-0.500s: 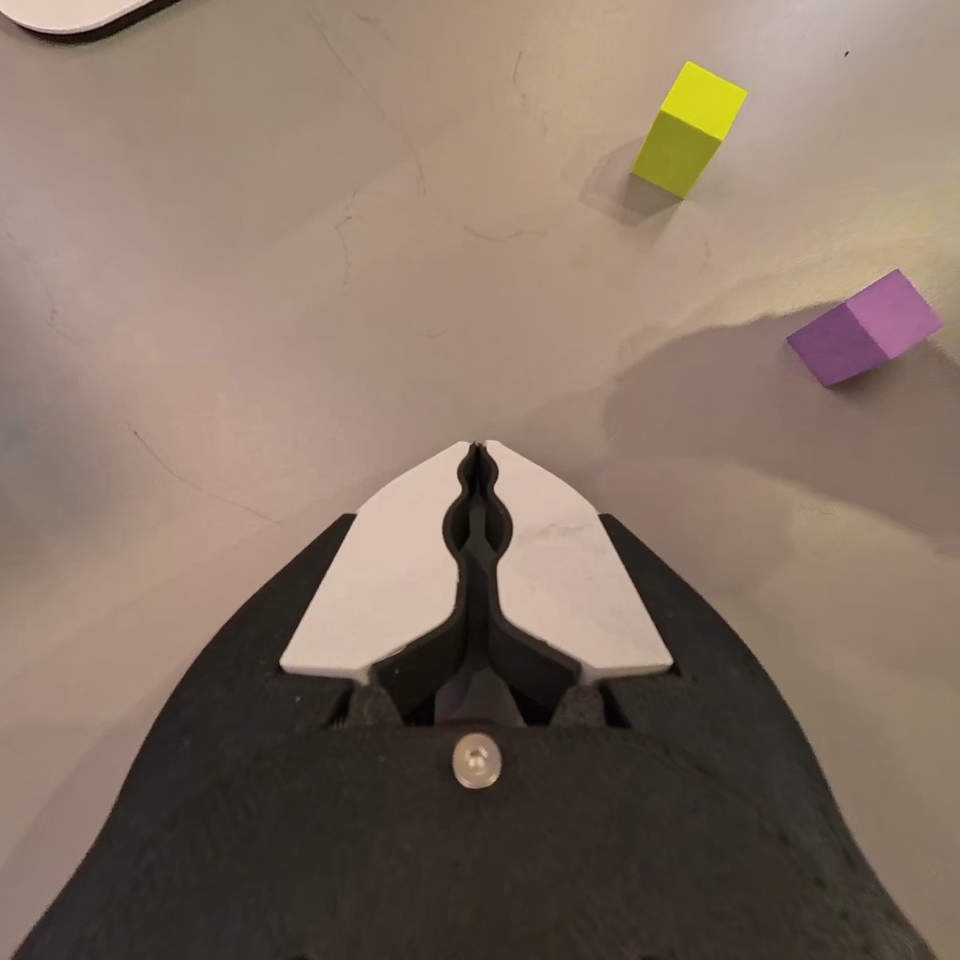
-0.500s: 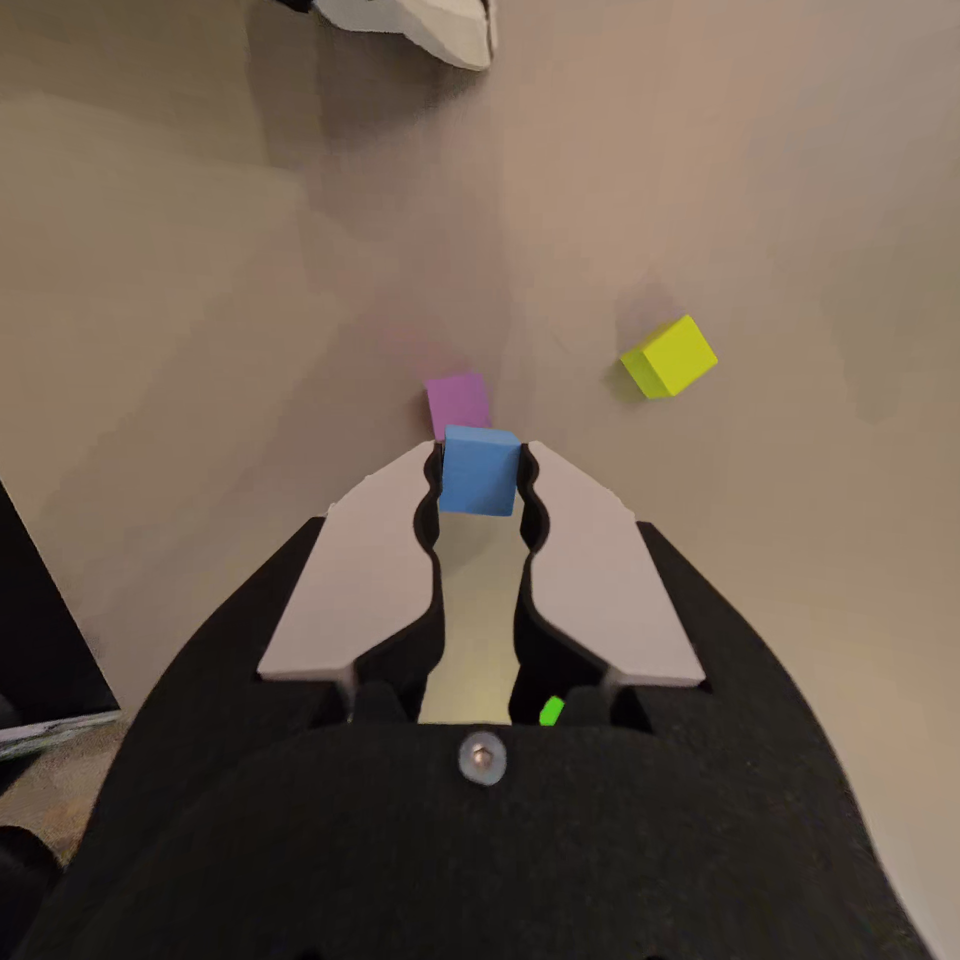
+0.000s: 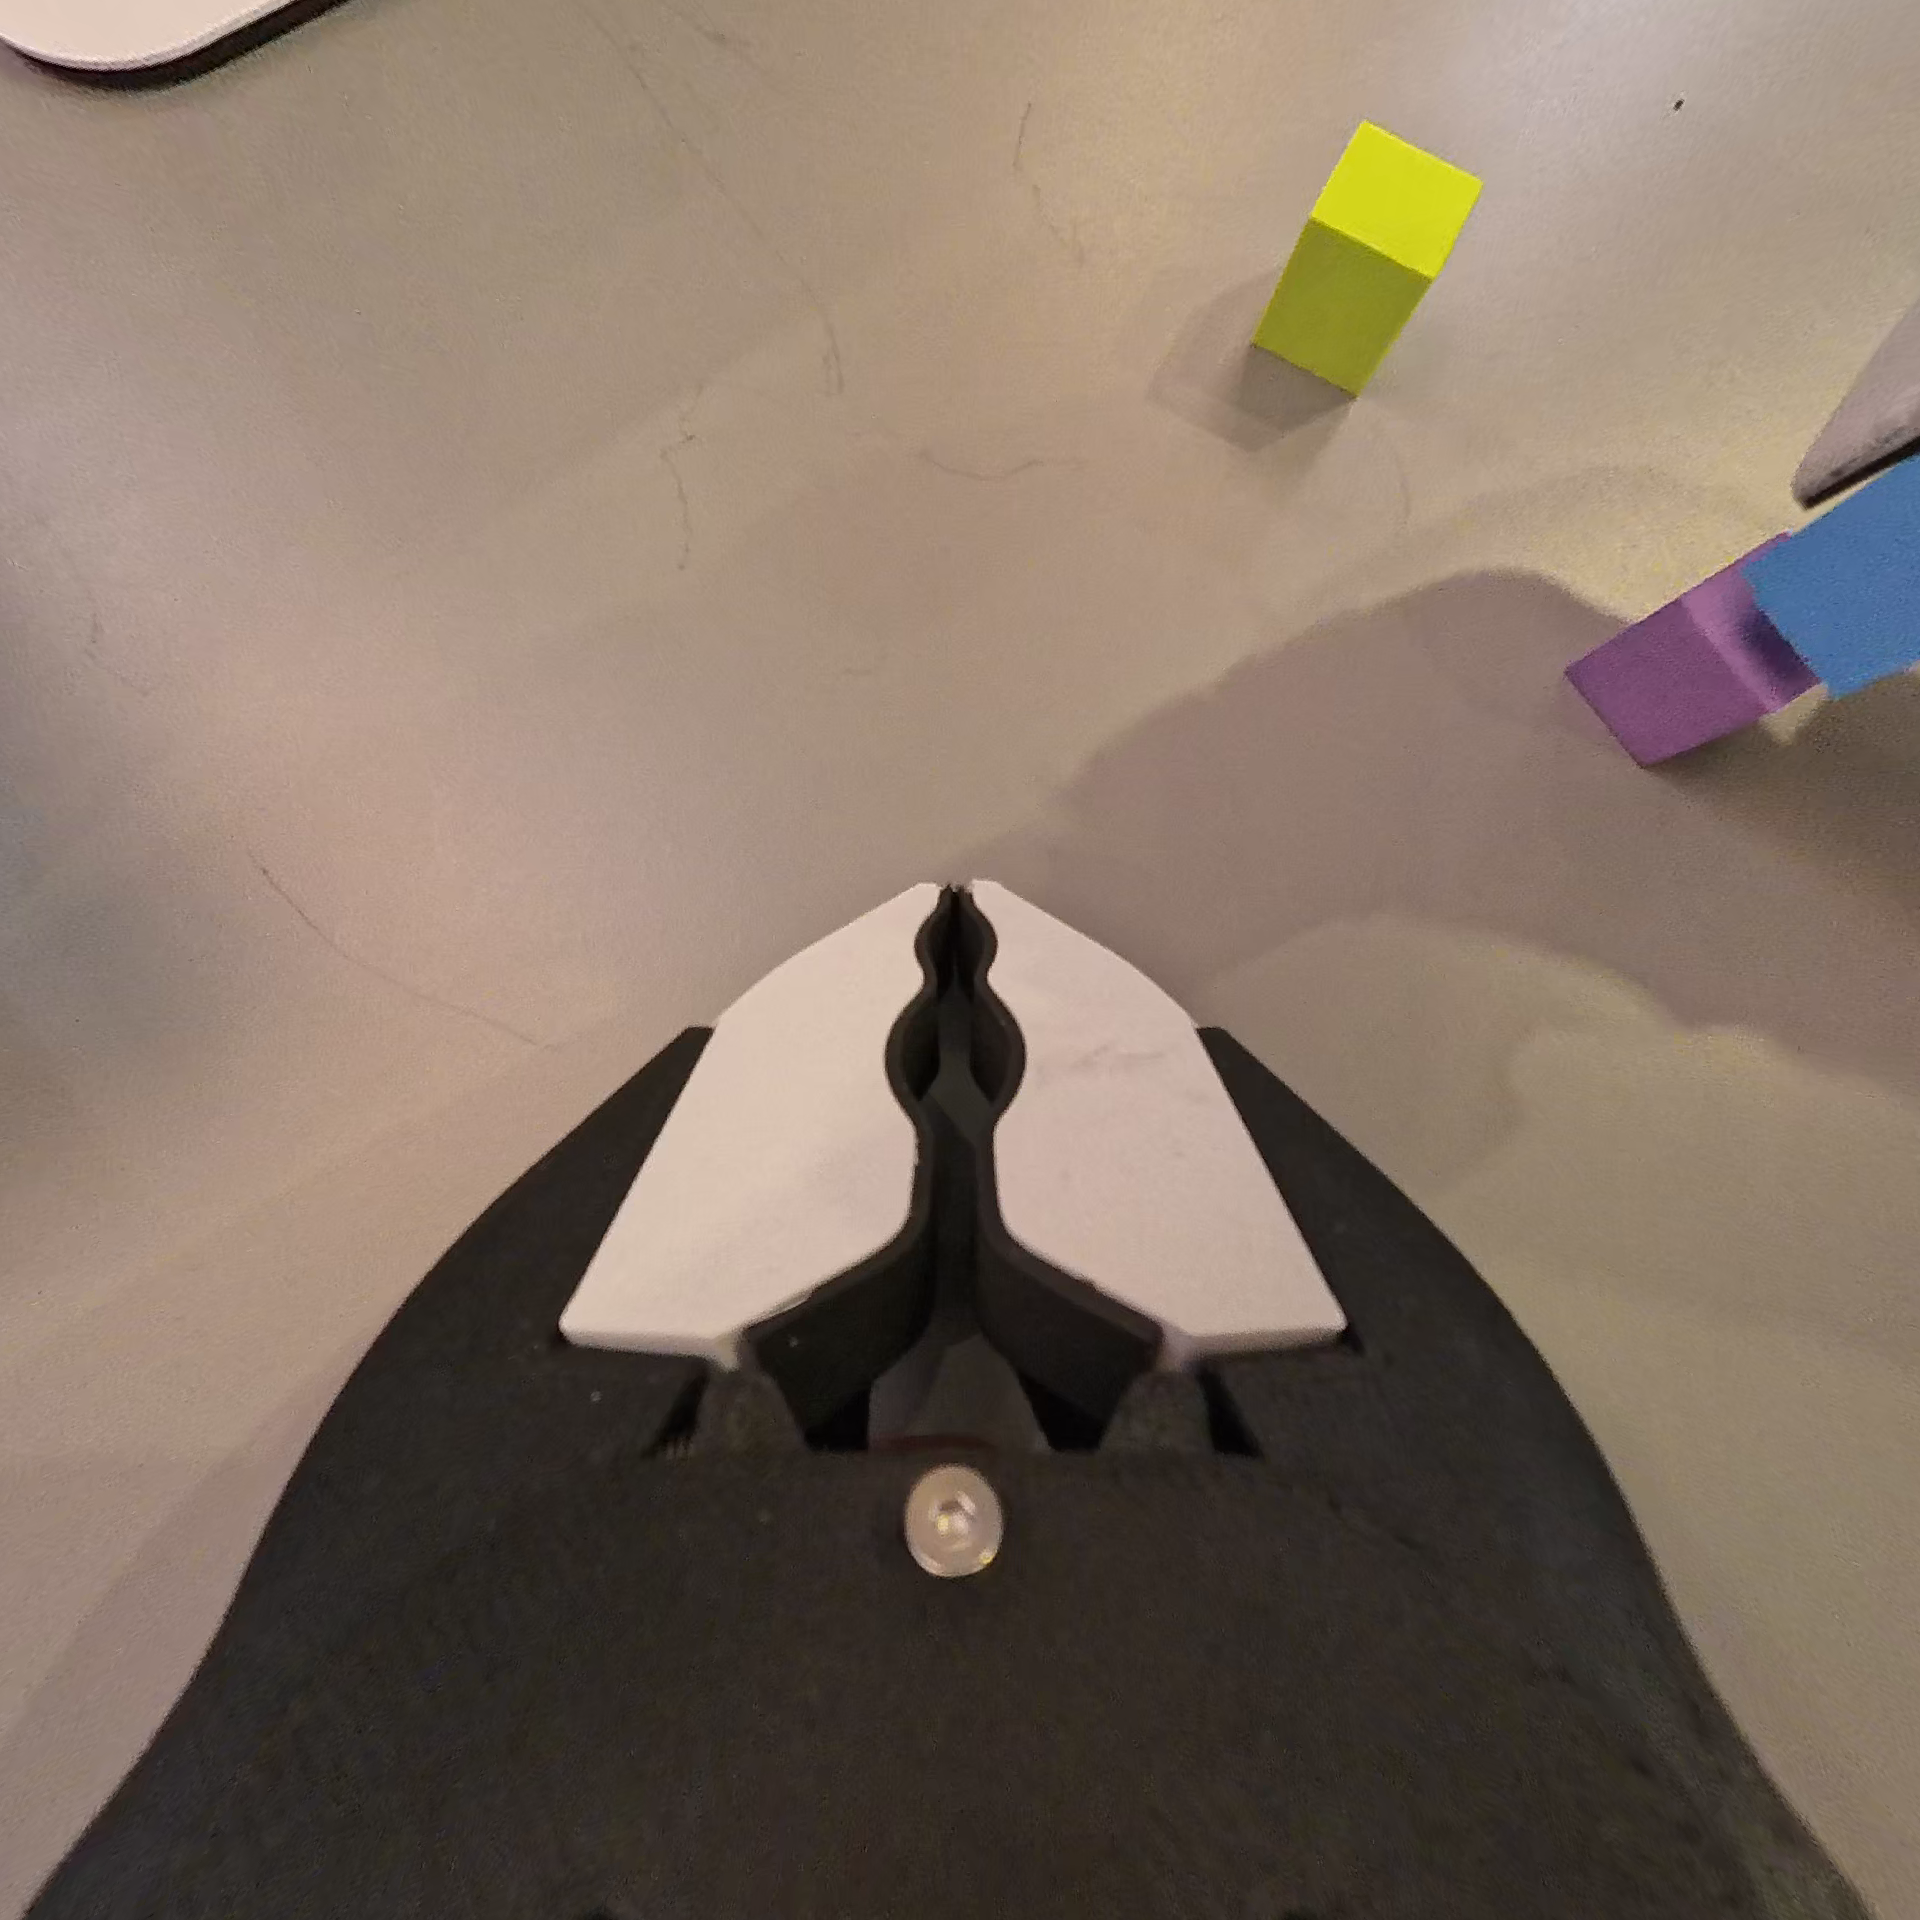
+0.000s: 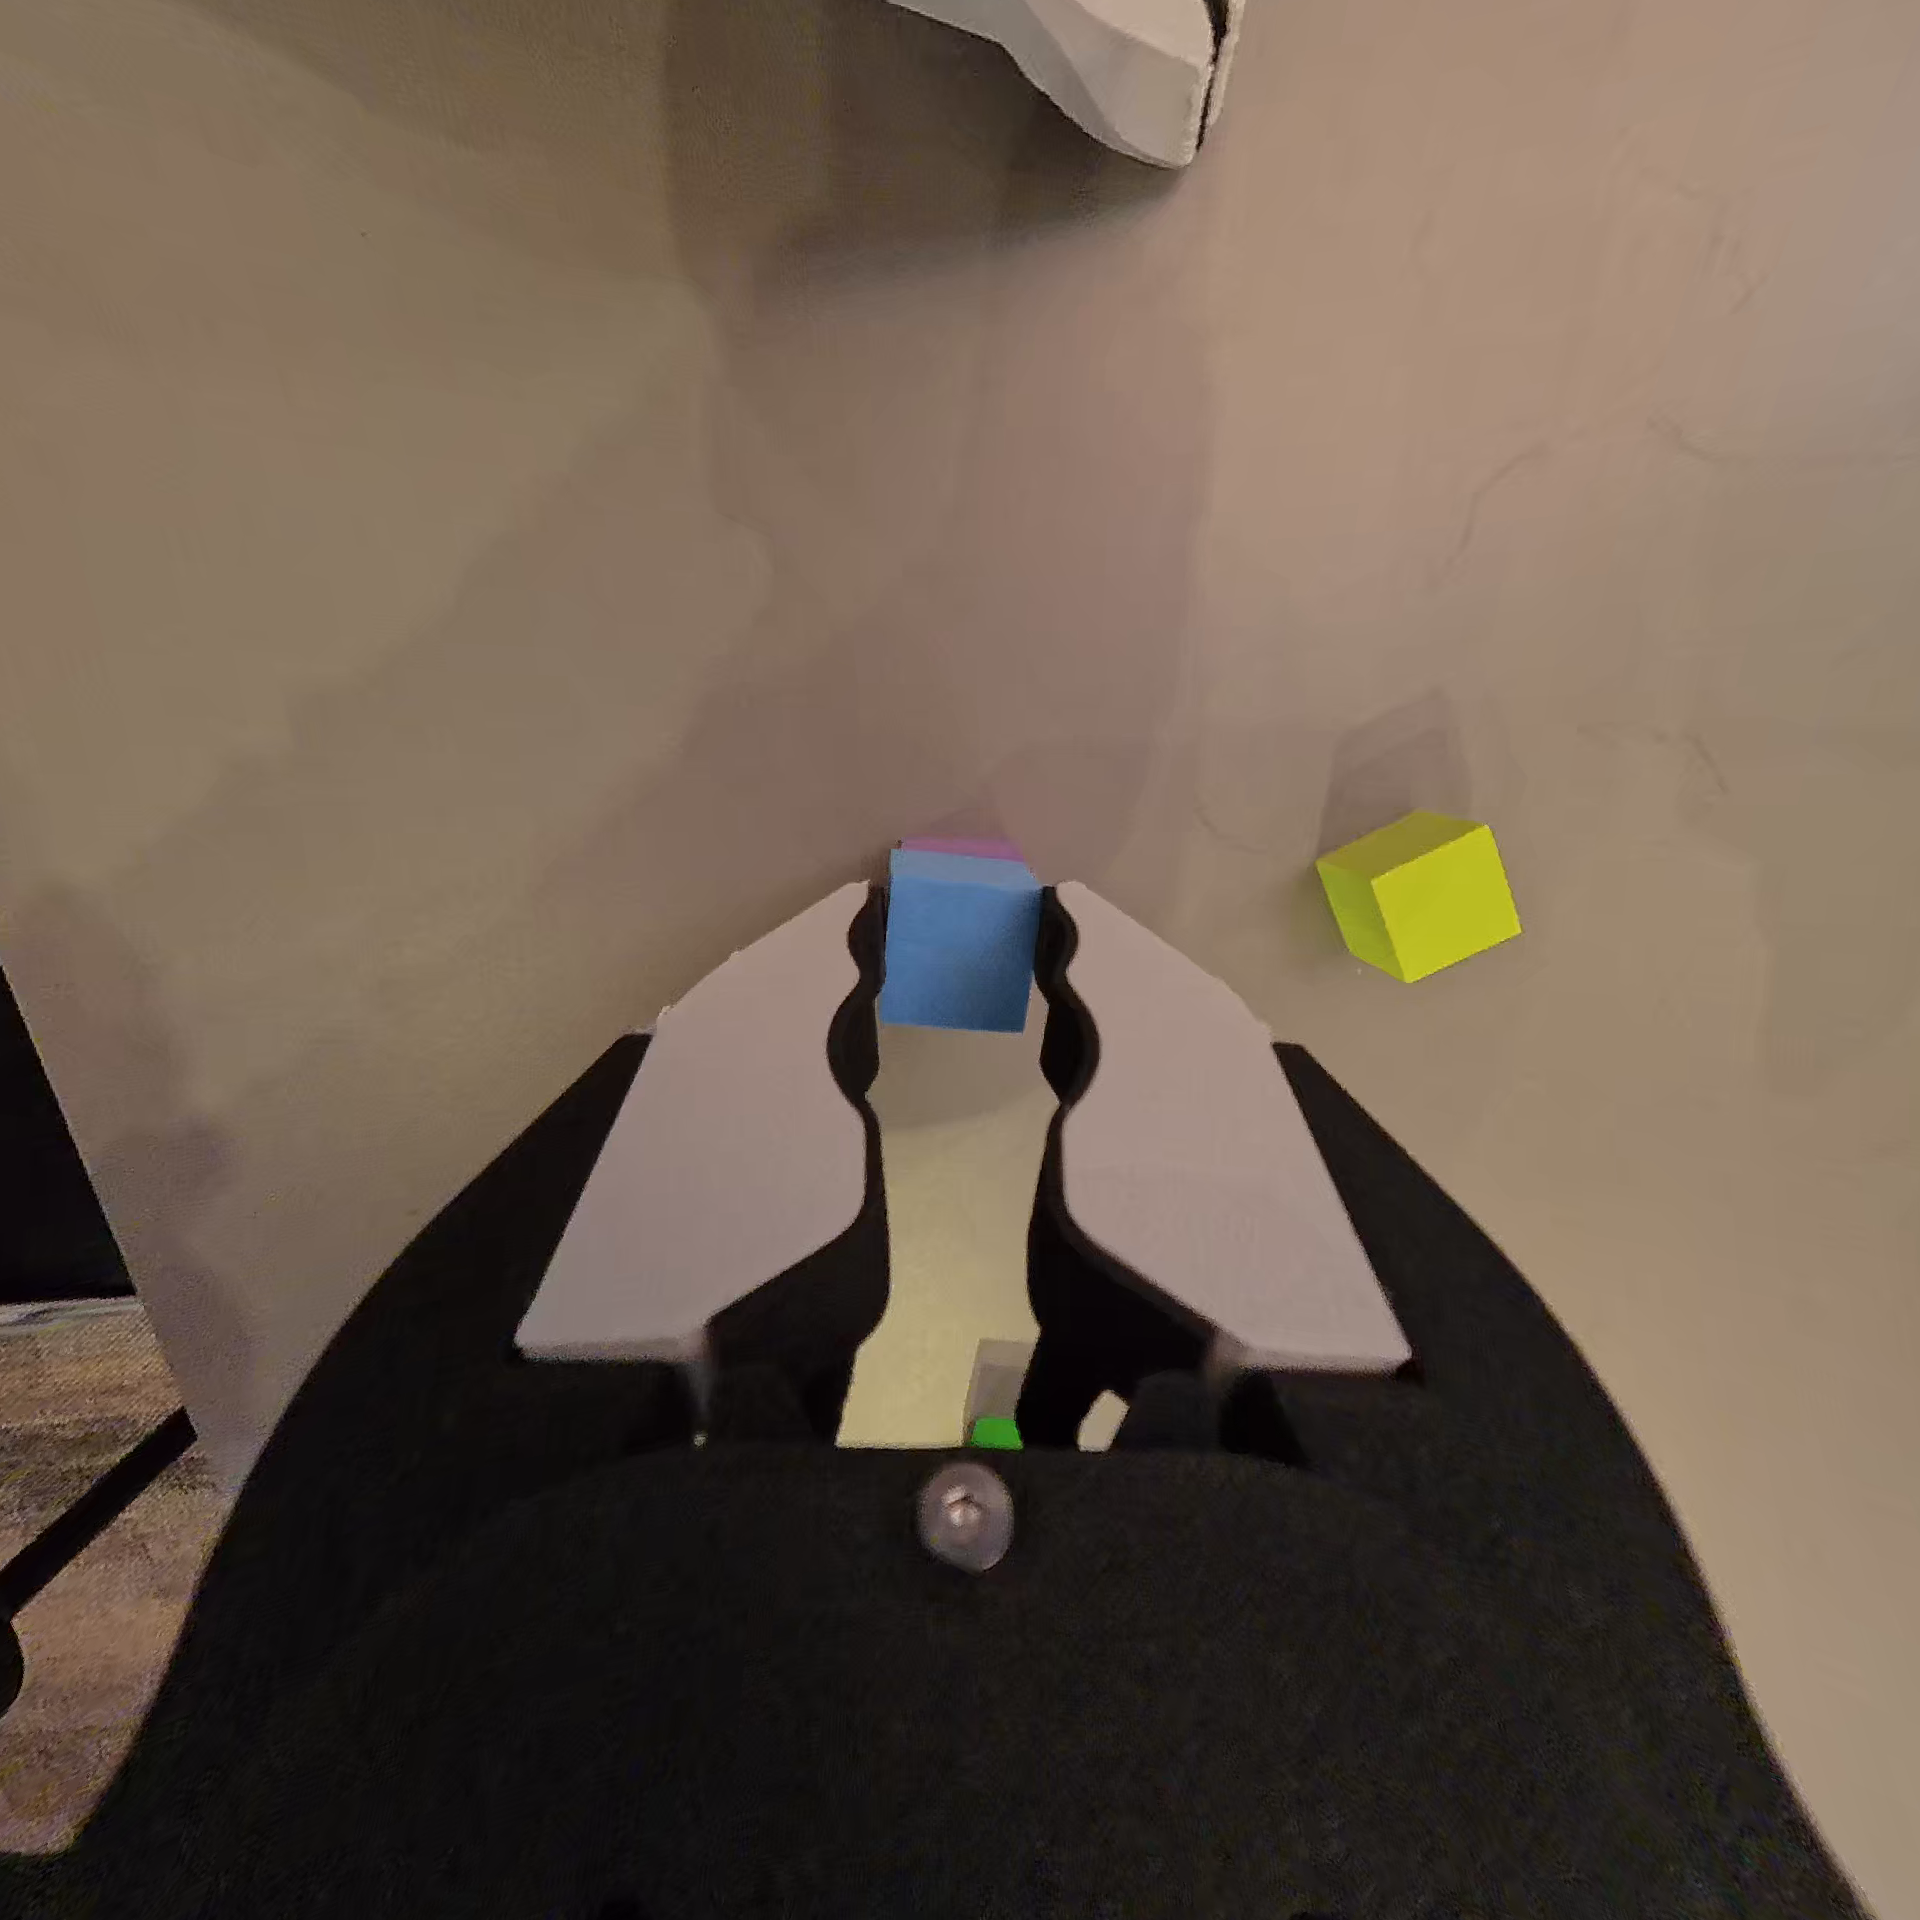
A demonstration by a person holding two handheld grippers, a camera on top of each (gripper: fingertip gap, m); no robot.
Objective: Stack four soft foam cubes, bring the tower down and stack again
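My right gripper is shut on a blue foam cube and holds it right over the purple cube, of which only a thin edge shows behind it. In the left wrist view the blue cube is at the right edge, overlapping the top of the purple cube, with a right finger above it. A yellow cube stands apart on the table; it also shows in the right wrist view. My left gripper is shut with nothing between its tips, hovering over bare table.
A green cube peeks through the gap low between my right fingers. A white flat object with a dark rim lies at the far left corner. The left gripper's white tip shows at the top of the right wrist view. One gripper's finger ends stand about 15 cm off the other's.
My right gripper has carried the blue cube forward until it covers the purple cube; the blue cube has entered the left wrist view. The left gripper has not moved.
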